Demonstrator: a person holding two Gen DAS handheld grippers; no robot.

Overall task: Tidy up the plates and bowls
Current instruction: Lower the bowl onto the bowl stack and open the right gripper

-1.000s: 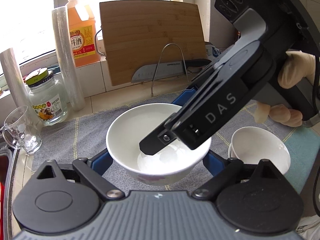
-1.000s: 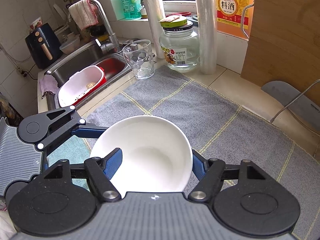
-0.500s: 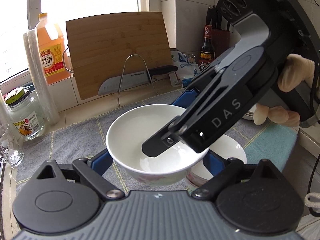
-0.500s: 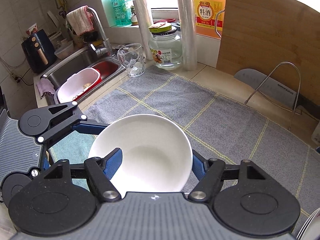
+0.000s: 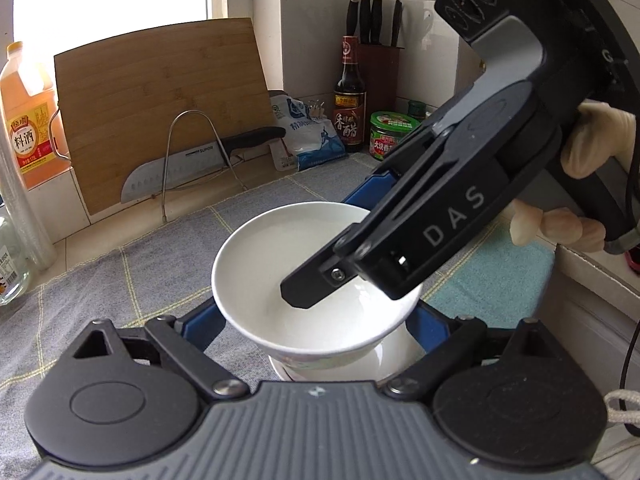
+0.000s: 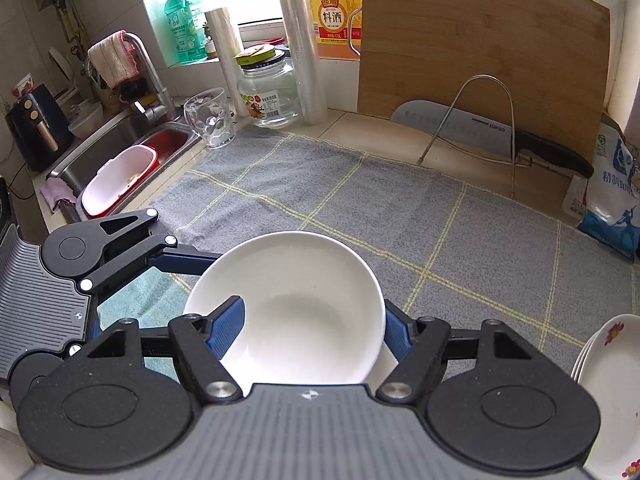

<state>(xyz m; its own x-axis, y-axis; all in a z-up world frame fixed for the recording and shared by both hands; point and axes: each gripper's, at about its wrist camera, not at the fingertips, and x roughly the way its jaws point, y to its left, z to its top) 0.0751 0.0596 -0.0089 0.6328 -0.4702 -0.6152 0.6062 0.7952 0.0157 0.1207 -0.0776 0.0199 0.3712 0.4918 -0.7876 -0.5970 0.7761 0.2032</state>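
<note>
So both grippers were on the same white bowl. The right gripper was pinched on its near wall, one blue pad inside the bowl and the other outside against the rim. The left gripper had its jaws spread wide, with a finger pressed to each side of the bowl, so it was clamped too. A gloved hand was on the right gripper's handle.

The bowl was up off the grey checked mat. Right under it, just below the left gripper's fingers, sat a second bowl; I couldn't tell if the two touched.

Room-wise: ahead of the right gripper the mat was wide open up to the cutting board and the knife leaning at the back. A stack of plates sat close to that gripper's right side, with the salt bag further ahead on that side. The mat's left edge ran near the glass cup and the sink, well ahead to the left.
</note>
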